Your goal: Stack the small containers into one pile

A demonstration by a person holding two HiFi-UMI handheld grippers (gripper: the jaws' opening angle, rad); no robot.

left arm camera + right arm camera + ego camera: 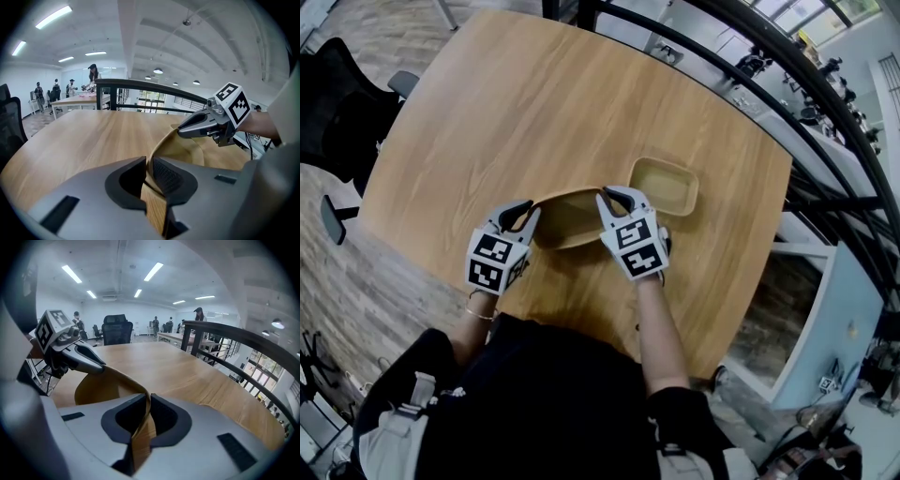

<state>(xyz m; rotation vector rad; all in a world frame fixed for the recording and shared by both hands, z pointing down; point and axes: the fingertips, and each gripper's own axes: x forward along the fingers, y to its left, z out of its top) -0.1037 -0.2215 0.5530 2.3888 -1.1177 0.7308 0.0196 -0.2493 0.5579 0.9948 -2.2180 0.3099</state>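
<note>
Your left gripper (523, 214) and right gripper (612, 199) clamp opposite rims of the tan container (569, 223) at frame center, seemingly touching the second container (666, 186).

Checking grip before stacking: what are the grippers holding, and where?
One tan container, by its rim: left gripper at its left end, right gripper at its right end.

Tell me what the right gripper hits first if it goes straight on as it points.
The tan container whose rim the right gripper clamps. Beyond it, angled downward, probably bare tabletop; depth is unclear.
</note>
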